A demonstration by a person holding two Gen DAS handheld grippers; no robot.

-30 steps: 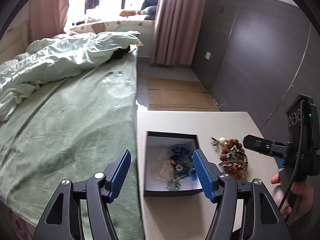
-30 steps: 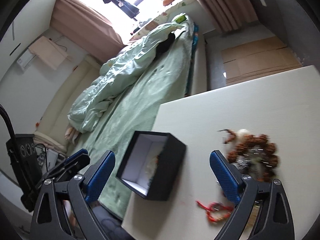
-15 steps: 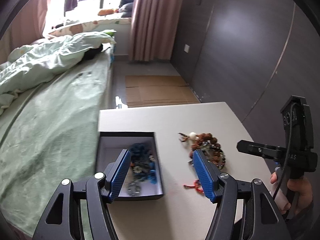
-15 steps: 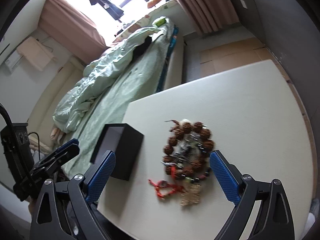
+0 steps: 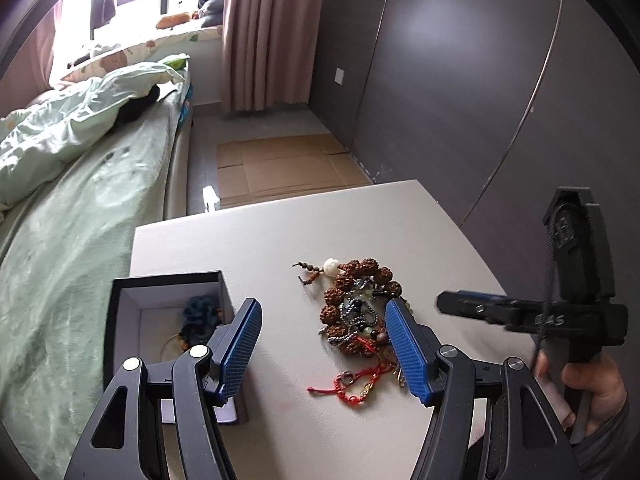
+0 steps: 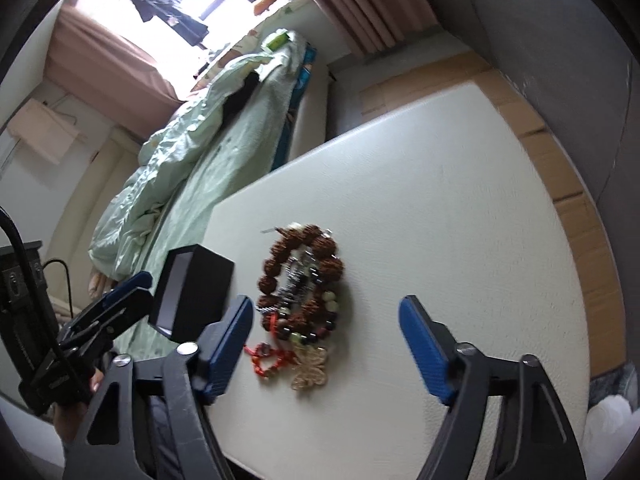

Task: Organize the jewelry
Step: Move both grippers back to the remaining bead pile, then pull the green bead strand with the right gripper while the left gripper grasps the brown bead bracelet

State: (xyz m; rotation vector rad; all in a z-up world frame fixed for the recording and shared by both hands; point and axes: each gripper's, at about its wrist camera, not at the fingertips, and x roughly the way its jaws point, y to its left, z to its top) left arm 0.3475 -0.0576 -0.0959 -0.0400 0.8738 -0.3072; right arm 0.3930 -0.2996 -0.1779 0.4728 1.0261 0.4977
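A pile of jewelry lies on the white table: a brown bead bracelet, grey chains, a red cord bracelet. It also shows in the right wrist view, with a beige knotted piece. A black box with a white lining holds blue jewelry; it shows in the right wrist view too. My left gripper is open and empty above the table between box and pile. My right gripper is open and empty just right of the pile, and shows from the left wrist.
A bed with a green sheet runs along the table's left side. Flattened cardboard lies on the floor beyond the table. A dark wall stands to the right.
My left gripper has swung right, from over the box to between box and pile. My right gripper has moved closer to the pile, which now sits near its left finger.
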